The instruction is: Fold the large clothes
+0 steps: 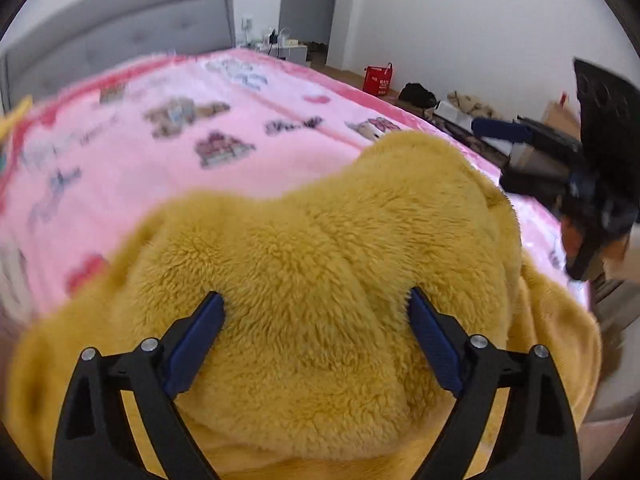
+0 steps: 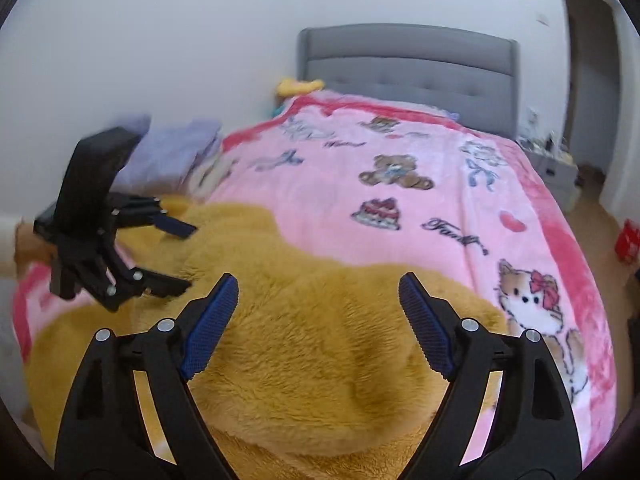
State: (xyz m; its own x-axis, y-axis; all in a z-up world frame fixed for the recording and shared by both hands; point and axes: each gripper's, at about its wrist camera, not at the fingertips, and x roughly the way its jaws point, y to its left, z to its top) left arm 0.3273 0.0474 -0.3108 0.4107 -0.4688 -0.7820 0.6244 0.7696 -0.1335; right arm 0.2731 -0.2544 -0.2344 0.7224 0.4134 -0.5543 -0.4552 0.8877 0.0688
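The mustard-yellow fluffy fleece garment (image 1: 304, 280) lies bunched at the near end of the pink cartoon-print blanket (image 1: 132, 152) covering the bed. Left of the garment's middle, the left gripper (image 1: 316, 312) stands spread wide above the fleece; towards its right edge, the right gripper (image 2: 318, 300) is equally spread, gripping nothing. The grey padded headboard (image 2: 408, 64) stands beyond the garment.

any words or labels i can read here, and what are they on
"Fam..." in dark cursive, rest blurred: on the pink blanket, below the printed cake.
Other dark script on the blanket near the bear: too blurred to read.
White print on the red bag on the floor: too small to read.
The yellow fleece garment and both grippers show no text.
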